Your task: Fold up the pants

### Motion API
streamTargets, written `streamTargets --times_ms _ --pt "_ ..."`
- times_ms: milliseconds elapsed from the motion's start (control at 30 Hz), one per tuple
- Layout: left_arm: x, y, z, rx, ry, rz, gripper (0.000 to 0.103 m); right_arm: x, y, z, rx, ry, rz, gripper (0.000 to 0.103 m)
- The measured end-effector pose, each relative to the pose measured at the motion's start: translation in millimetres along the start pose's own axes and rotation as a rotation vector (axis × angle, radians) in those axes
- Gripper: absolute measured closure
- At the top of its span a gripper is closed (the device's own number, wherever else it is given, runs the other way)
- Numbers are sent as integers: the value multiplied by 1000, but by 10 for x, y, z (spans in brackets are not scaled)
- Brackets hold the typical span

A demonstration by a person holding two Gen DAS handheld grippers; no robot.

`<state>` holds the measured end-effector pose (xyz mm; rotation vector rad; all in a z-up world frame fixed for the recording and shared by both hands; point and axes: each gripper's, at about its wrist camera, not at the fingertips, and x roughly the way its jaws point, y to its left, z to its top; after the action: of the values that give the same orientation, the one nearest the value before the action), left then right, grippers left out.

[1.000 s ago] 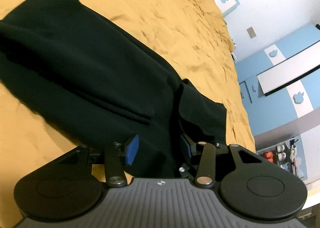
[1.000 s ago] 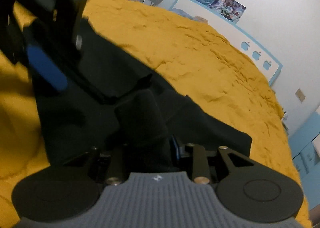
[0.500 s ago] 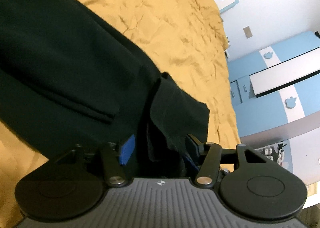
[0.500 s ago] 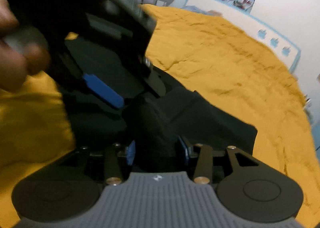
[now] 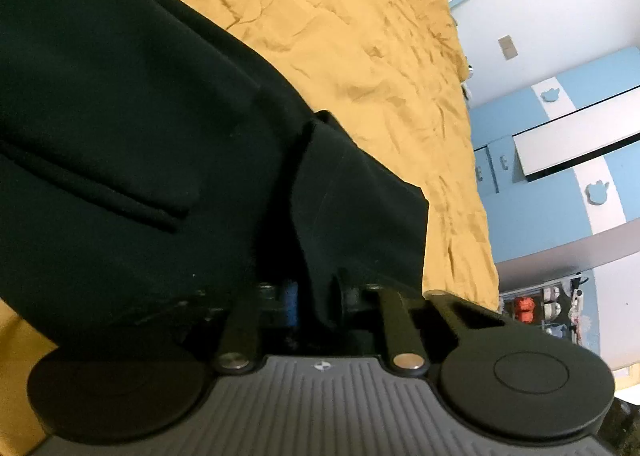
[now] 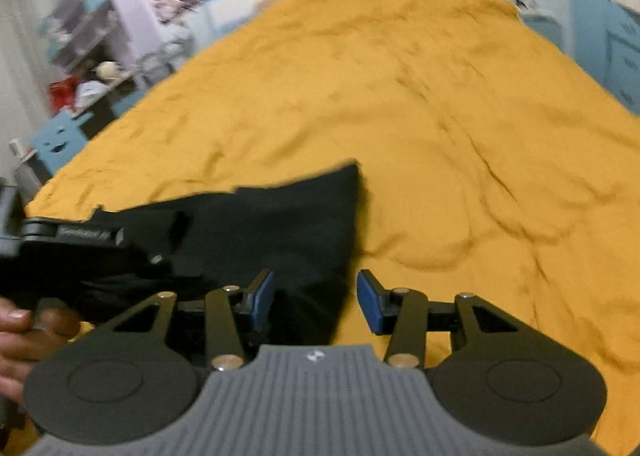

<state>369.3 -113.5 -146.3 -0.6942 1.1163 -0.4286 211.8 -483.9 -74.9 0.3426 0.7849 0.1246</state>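
Black pants [image 5: 132, 103] lie on the yellow bedspread [image 5: 352, 27]. In the left wrist view my left gripper [image 5: 316, 300] is shut on a fold of the pants' black cloth, which rises between the blue pads. In the right wrist view the pants [image 6: 272, 223] lie just ahead, with one corner pointing away. My right gripper [image 6: 316, 300] is open and empty, its blue pads [image 6: 368, 302] apart over the pants' near edge. The left gripper's black body [image 6: 80, 240] and the hand that holds it show at the left.
The yellow bedspread [image 6: 440, 115] stretches far ahead and to the right. Blue and white cupboards [image 5: 560, 159] stand past the bed's edge. Shelves and a cluttered desk [image 6: 88, 67] stand at the far left of the right wrist view.
My left gripper has closed on the fold of black cloth. My right gripper has let go of the cloth, opened, and swung right toward the open bedspread.
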Motion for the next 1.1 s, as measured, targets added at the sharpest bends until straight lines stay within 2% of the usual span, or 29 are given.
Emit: streamTargets --times_ms 100,200,267,333,400,467,500,533,567,667,733,800,867,933,967,1000,1067,1100 --pt "-119 -13 -14 9 -21 -29 88 30 -51 18 63 7 32 62" --pt "-338 -15 -11 21 -79 -77 89 -45 81 -35 80 -23 86 72" --pt "-495 8 8 30 -123 -94 89 -111 163 -44 51 -51 122 75" --pt "-571 65 45 27 -149 -69 89 -125 285 -66 -9 -63 143 81" --pt "-529 160 83 19 -131 -1 90 -30 438 -119 -91 -21 127 81" --pt "-422 258 109 12 -92 69 92 182 587 -189 -190 96 69 81" --pt "-387 317 107 0 -79 74 92 262 634 -246 -227 165 59 81" --pt "-388 345 102 -11 -79 64 92 292 662 -289 -264 198 51 81" --pt "-403 357 95 -14 -84 54 92 260 668 -292 -277 211 60 81" --pt "-438 326 66 4 -92 39 91 111 542 -199 -199 229 160 81" --pt "-453 316 62 22 -88 37 91 40 470 -169 -172 203 194 81" --pt "-460 308 48 36 -89 35 91 -36 423 -129 -126 120 200 81" --pt "-438 311 37 42 -91 37 91 -45 412 -78 -72 22 175 81" --pt "-429 326 27 44 -93 46 89 69 416 -49 -51 -19 139 81" --pt "-419 327 35 42 -91 50 88 145 453 -52 -78 -4 120 81" --pt "-415 331 44 38 -90 52 88 247 514 -80 -130 54 104 81" --pt "-416 348 54 32 -78 56 88 382 608 -202 -232 230 104 80" --pt "-421 351 57 35 -78 56 88 334 649 -228 -275 250 118 79"
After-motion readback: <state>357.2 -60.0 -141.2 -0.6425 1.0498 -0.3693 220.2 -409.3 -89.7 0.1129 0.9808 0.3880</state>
